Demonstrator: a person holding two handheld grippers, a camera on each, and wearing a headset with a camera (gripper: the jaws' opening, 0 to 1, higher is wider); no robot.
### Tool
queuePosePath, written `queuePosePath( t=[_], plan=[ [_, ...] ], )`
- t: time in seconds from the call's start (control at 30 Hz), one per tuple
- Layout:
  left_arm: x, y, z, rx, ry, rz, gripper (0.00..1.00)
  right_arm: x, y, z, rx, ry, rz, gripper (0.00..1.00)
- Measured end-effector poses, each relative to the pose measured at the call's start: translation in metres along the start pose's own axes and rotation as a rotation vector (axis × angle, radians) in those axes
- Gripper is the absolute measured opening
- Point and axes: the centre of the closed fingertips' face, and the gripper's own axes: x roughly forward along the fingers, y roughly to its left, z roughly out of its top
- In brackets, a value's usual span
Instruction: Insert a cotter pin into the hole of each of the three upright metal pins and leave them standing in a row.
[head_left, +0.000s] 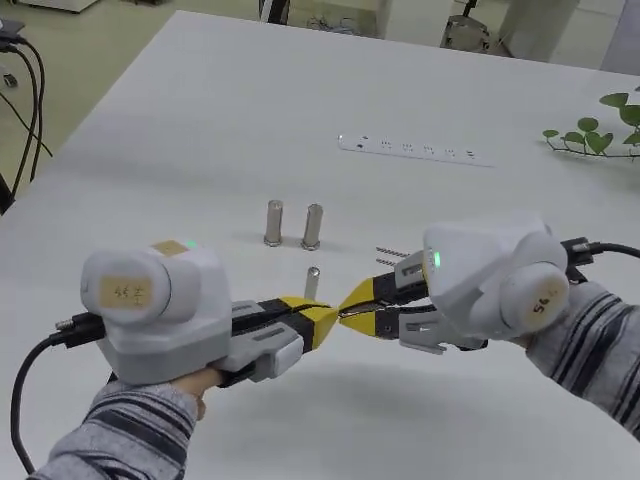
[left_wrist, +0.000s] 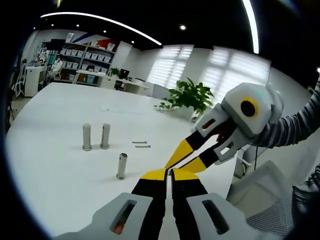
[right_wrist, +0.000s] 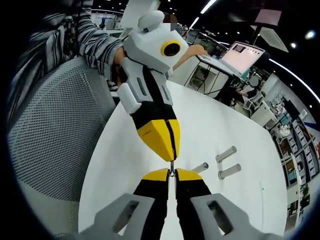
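Observation:
Three upright metal pins stand on the white table: two side by side (head_left: 273, 222) (head_left: 312, 226) and a third (head_left: 312, 282) nearer me, just behind the jaws. My left gripper (head_left: 331, 316) and right gripper (head_left: 357, 312) meet tip to tip above the table, both shut. A thin metal cotter pin (head_left: 346, 314) bridges their yellow tips; it also glints at the tips in the left gripper view (left_wrist: 170, 172) and the right gripper view (right_wrist: 172, 169). Two spare cotter pins (head_left: 392, 256) lie on the table behind the right gripper.
A white power strip (head_left: 415, 150) lies farther back on the table (head_left: 200, 120). A leafy plant (head_left: 598, 132) reaches in at the far right edge. A mesh chair back (right_wrist: 55, 150) stands beside the table on my side.

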Motion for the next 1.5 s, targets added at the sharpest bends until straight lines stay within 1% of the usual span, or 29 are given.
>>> queuePosePath(
  t=[0.13, 0.43, 0.73, 0.8, 1.07, 1.13, 1.3, 1.4, 1.5],
  plan=[
    [0.001, -0.003, 0.001, 0.011, -0.004, -0.017, 0.0, 0.0, 0.001, -0.003, 0.017, 0.007, 0.006, 0.0],
    [0.0, -0.004, 0.001, 0.014, 0.002, -0.022, 0.0, 0.0, 0.002, -0.007, 0.045, 0.013, 0.012, 0.0],
    [0.0, -0.003, 0.0, -0.017, 0.005, -0.019, 0.0, 0.0, 0.002, -0.006, 0.033, 0.02, 0.008, 0.0],
    [0.0, -0.003, 0.0, -0.016, 0.005, -0.017, 0.0, 0.0, 0.001, -0.007, 0.033, 0.022, 0.003, 0.0],
    [0.001, -0.001, -0.002, 0.014, 0.014, 0.001, 0.0, 0.0, 0.0, -0.008, 0.022, 0.034, -0.007, 0.0],
    [0.001, 0.0, -0.003, 0.028, 0.023, 0.011, 0.01, 0.0, 0.0, -0.009, 0.021, 0.041, -0.01, 0.0],
    [0.002, 0.001, -0.003, 0.056, 0.031, 0.021, 0.08, 0.0, -0.003, -0.014, 0.031, 0.059, -0.02, 0.0],
    [0.001, 0.004, -0.004, 0.083, 0.038, 0.039, 0.12, 0.0, -0.004, -0.017, 0.046, 0.066, -0.026, 0.0],
    [0.001, 0.006, -0.004, 0.102, 0.041, 0.055, 0.16, 0.002, -0.008, -0.024, 0.063, 0.091, -0.042, 0.0]
  ],
)
